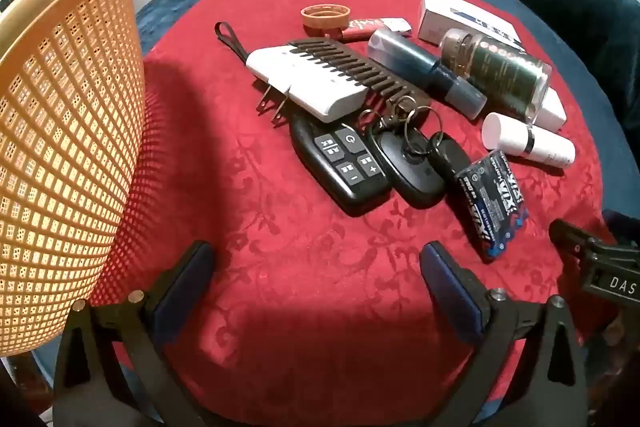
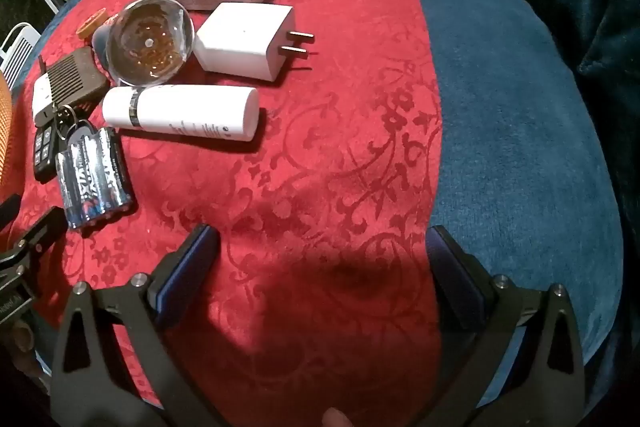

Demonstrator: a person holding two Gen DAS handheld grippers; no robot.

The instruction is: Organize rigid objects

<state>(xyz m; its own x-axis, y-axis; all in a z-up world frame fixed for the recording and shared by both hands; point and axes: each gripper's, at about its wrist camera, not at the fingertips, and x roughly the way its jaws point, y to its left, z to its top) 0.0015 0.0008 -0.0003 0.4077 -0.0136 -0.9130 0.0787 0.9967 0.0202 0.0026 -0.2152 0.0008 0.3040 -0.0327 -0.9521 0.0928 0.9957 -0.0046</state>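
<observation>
Red cloth (image 2: 320, 167) over blue blanket (image 2: 520, 107)

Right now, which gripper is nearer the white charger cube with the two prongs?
Right, as a judgement. The right gripper hovers open over bare red cloth, the charger cube ahead of it. From the left gripper, the cube lies beyond the pile.

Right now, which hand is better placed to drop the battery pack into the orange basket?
Left, probably. The orange basket stands beside the open left gripper, and the battery pack lies just ahead. The right gripper sits farther from the basket.
</observation>
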